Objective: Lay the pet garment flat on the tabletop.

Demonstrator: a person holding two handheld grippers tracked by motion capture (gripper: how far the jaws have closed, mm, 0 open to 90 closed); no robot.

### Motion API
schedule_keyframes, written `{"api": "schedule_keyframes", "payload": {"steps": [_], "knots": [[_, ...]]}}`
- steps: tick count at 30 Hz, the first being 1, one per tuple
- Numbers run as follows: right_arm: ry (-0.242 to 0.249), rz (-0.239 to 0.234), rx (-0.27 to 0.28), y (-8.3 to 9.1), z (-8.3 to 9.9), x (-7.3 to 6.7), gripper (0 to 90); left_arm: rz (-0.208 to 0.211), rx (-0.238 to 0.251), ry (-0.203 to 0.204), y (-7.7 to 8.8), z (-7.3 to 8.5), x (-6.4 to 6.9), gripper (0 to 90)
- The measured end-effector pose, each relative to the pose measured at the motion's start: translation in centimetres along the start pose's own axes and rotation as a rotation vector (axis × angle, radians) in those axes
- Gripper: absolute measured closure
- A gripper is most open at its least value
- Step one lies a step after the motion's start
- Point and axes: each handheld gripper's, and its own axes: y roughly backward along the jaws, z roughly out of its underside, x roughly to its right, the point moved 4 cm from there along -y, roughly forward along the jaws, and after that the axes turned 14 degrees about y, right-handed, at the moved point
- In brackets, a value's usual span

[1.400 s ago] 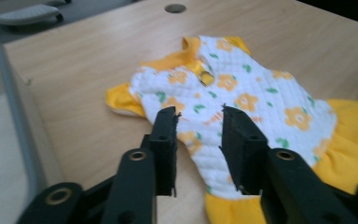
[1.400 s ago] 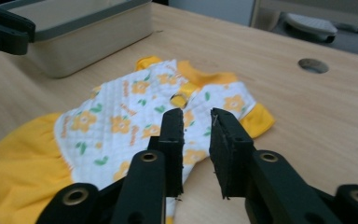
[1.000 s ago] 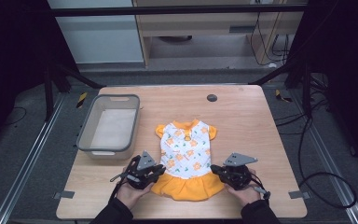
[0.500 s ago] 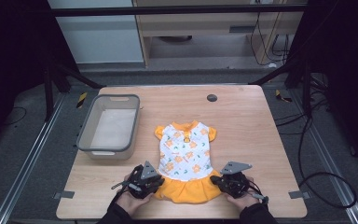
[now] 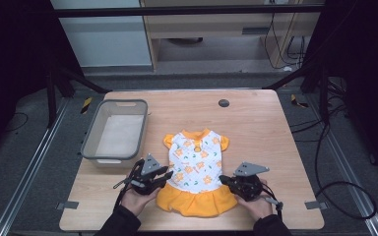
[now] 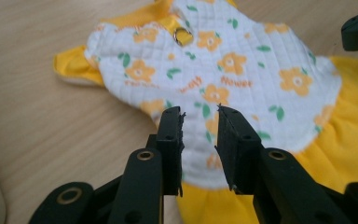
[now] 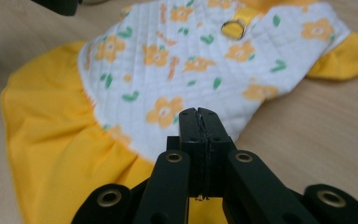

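A small dress (image 5: 197, 167) with a white flowered top and an orange skirt lies flat on the wooden table (image 5: 256, 128), neck away from me. My left gripper (image 5: 166, 176) is at the dress's left waist edge. In the left gripper view its jaws (image 6: 200, 112) have just been opening; they hover apart over the white fabric (image 6: 223, 60) with nothing pinched. My right gripper (image 5: 225, 181) is at the right waist edge. Its jaws (image 7: 198, 112) are pressed together above the top's hem (image 7: 177, 56), and I see no fabric between them.
A grey mesh basket (image 5: 91, 137) stands at the left of the table, just beyond my left hand. A small black disc (image 5: 223, 103) is set in the far side of the tabletop. Bare wood lies to the right of the dress.
Both hands and the dress have come toward the near edge of the table. The left jaws have parted.
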Motion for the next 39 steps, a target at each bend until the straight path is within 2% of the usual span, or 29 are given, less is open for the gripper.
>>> {"api": "schedule_keyframes", "payload": {"steps": [1, 2, 5, 8, 10, 11, 12, 14, 21, 27, 29, 31, 34, 35, 38, 39], "knots": [[-0.006, 0.007, 0.010, -0.4, -0.4, 0.3, 89.8, 0.000, 0.000, 0.000, 0.0, 0.0, 0.0, 70.3], [-0.006, 0.007, 0.010, -0.4, -0.4, 0.3, 89.8, 0.002, 0.005, 0.003, -0.6, -0.4, 0.0, 70.3], [-0.008, 0.031, 0.022, -2.1, -1.2, 1.3, 89.6, -0.009, -0.014, 0.003, -2.7, -1.1, -0.1, 70.4], [-0.027, 0.044, 0.006, -4.1, -1.1, 2.1, 88.2, -0.030, -0.076, 0.005, -4.8, -0.4, -0.7, 70.5], [-0.029, 0.048, -0.026, -5.0, -0.6, 2.3, 88.2, -0.043, -0.101, 0.008, -5.4, 0.2, -1.1, 70.6], [-0.030, 0.051, -0.048, -5.2, -0.3, 2.4, 88.1, -0.057, -0.121, -0.009, -5.7, 0.5, -1.4, 70.6], [-0.025, 0.056, -0.066, -5.4, 0.0, 2.5, 88.2, -0.054, -0.124, -0.007, -5.8, 0.8, -1.7, 70.3], [-0.019, 0.065, -0.094, -5.5, 0.4, 2.6, 88.2, -0.043, -0.116, 0.020, -5.8, 0.8, -1.9, 70.0], [-0.018, 0.095, -0.099, -5.4, 0.5, 3.1, 88.9, -0.037, -0.106, 0.035, -6.0, 0.9, -1.7, 70.2], [-0.026, 0.096, -0.104, -5.0, 0.6, 3.1, 87.8, -0.026, -0.110, 0.029, -5.4, 0.8, -1.5, 63.9], [-0.020, 0.091, -0.081, -4.7, 0.4, 3.0, 86.6, -0.028, -0.082, 0.022, -4.7, 0.5, -1.5, 59.7], [-0.025, 0.092, -0.047, -4.1, 0.0, 3.1, 85.2, -0.013, -0.054, 0.028, -3.9, 0.3, -1.4, 54.6], [-0.022, 0.097, -0.035, -3.4, -0.3, 3.0, 83.3, -0.003, -0.029, 0.009, -2.7, 0.4, -1.1, 51.8], [-0.015, 0.103, -0.013, -2.7, -0.5, 3.1, 80.6, -0.003, -0.019, 0.000, -2.0, 0.6, -1.0, 48.1], [-0.016, 0.100, 0.009, -1.9, -0.5, 3.2, 78.3, -0.001, -0.009, 0.007, -1.3, 0.9, -1.1, 42.8], [-0.020, 0.099, 0.022, -1.1, -0.5, 3.3, 76.4, -0.002, 0.002, 0.019, -0.5, 1.1, -1.3, 41.5]]}}
